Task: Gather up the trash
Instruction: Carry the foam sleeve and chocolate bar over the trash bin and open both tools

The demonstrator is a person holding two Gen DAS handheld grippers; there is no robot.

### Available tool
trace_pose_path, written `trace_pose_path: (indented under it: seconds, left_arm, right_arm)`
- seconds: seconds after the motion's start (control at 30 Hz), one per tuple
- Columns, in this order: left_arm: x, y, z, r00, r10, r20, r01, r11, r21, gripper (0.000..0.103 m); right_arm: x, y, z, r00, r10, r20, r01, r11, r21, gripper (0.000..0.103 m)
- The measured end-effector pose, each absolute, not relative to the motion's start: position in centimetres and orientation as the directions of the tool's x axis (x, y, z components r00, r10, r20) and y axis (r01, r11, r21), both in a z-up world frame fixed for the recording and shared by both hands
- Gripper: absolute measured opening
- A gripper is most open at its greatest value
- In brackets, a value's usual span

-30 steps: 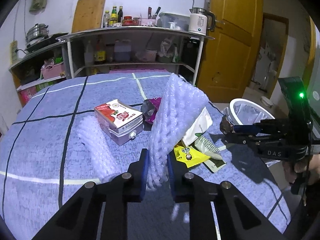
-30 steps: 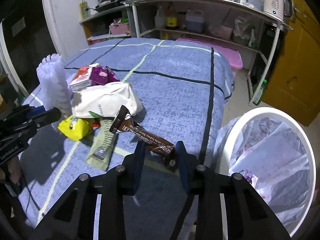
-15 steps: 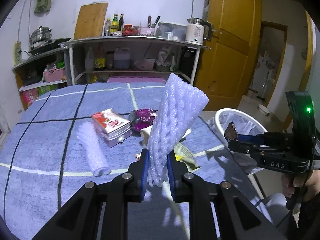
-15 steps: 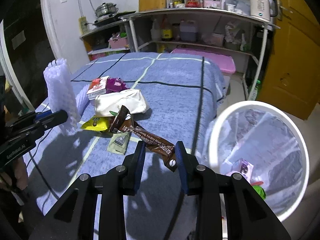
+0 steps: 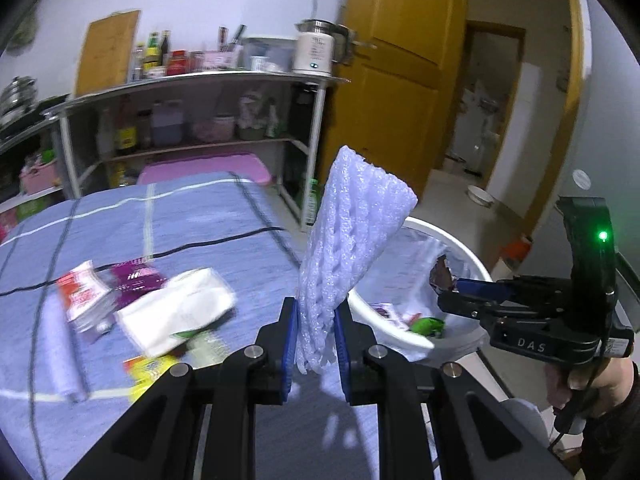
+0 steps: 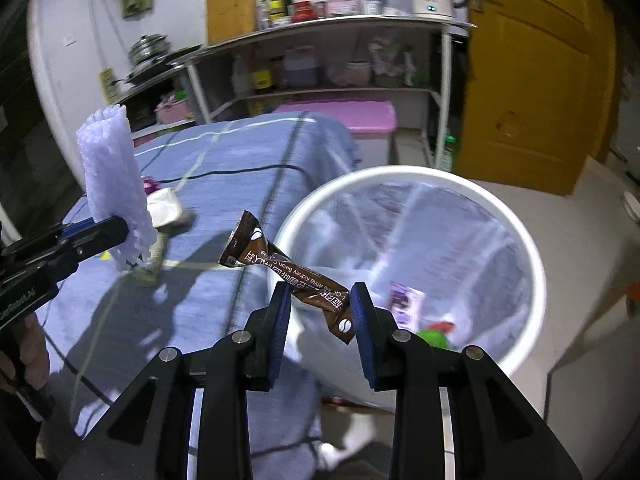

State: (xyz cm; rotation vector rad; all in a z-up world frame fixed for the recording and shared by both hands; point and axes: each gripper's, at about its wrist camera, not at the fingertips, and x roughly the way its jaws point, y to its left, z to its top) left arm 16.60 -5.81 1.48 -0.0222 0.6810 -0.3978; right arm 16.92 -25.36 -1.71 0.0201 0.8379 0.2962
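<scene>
My left gripper [image 5: 315, 322] is shut on a white foam net sleeve [image 5: 352, 236] that stands upright between its blue pads, near the table's right edge. My right gripper [image 6: 319, 306] is shut on a brown coffee sachet [image 6: 286, 266], held at the rim of the white trash bin [image 6: 532, 256]. From the left wrist view the right gripper [image 5: 450, 294] reaches over the bin [image 5: 468, 256] with the sachet [image 5: 440, 276] at its tip. In the right wrist view the left gripper [image 6: 120, 228] carries the foam sleeve [image 6: 114, 176] above the blue cloth.
On the blue checked tablecloth [image 5: 192, 216] lie a white pouch [image 5: 180, 312], a red-and-white carton [image 5: 82, 296], a purple wrapper [image 5: 136, 274], a yellow packet [image 5: 150, 368] and a second foam sleeve [image 5: 66, 356]. The lined bin holds some wrappers [image 6: 404, 304]. Shelving [image 5: 200, 120] and a yellow door [image 5: 404, 80] stand behind.
Both grippers have swung right, away from the table's middle and toward the bin. The sachet now hangs at the bin's rim, and the foam sleeve is near the table's right edge.
</scene>
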Motion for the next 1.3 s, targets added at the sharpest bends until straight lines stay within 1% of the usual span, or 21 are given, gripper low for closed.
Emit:
trace_pose_path:
  seconds: [0.3, 0.6, 0.7, 0.73, 0.77, 0.83, 0.9, 0.93, 0.97, 1.3]
  left_arm:
    - [19.6, -11.4, -0.4, 0.634, -0.430, -0.643, 0.434, 0.886, -0.164, 0.018]
    - [22.0, -14.0, -1.5, 0.598, -0.447, -0.665, 0.465, 0.870, -0.166, 0.018]
    - [22.3, -14.6, -1.8, 0.587, -0.451, -0.672, 0.471, 0.866, -0.169, 0.023]
    - [22.4, -14.6, -1.9, 0.584, -0.452, -0.674, 0.474, 0.864, -0.169, 0.028]
    - [22.4, -14.7, -2.0, 0.583, -0.455, -0.674, 0.476, 0.863, -0.171, 0.036]
    - [22.6, -14.7, -2.1, 0.577, -0.463, -0.673, 0.476, 0.860, -0.185, 0.044]
    - [22.5, -14.6, -2.2, 0.578, -0.463, -0.672, 0.471, 0.862, -0.188, 0.046]
    - [22.6, -14.5, -2.2, 0.580, -0.460, -0.672, 0.468, 0.864, -0.187, 0.046]
    - [22.5, -14.5, -2.2, 0.581, -0.460, -0.672, 0.467, 0.864, -0.188, 0.046]
    - [21.1, -12.4, -1.2, 0.616, -0.454, -0.643, 0.432, 0.878, -0.205, 0.046]
  right_arm:
    - [17.5, -29.9, -3.0, 0.623, 0.197, -0.757, -0.151, 0.980, 0.131, 0.032]
    - [18.4, -31.5, -3.9, 0.607, 0.175, -0.775, -0.111, 0.985, 0.135, 0.032]
    - [18.6, -31.7, -4.1, 0.604, 0.172, -0.778, -0.103, 0.985, 0.139, 0.033]
    - [18.7, -31.7, -4.1, 0.604, 0.171, -0.778, -0.101, 0.985, 0.138, 0.033]
    - [18.7, -31.7, -4.1, 0.605, 0.170, -0.778, -0.100, 0.985, 0.138, 0.034]
    - [18.7, -31.8, -4.1, 0.606, 0.169, -0.778, -0.098, 0.986, 0.138, 0.034]
    - [18.8, -31.8, -4.2, 0.606, 0.164, -0.778, -0.095, 0.986, 0.133, 0.039]
    - [18.8, -31.8, -4.2, 0.607, 0.162, -0.778, -0.094, 0.987, 0.132, 0.045]
    - [18.8, -31.8, -4.2, 0.608, 0.163, -0.777, -0.094, 0.987, 0.133, 0.048]
    - [17.9, -31.4, -3.1, 0.631, 0.174, -0.756, -0.109, 0.985, 0.136, 0.048]
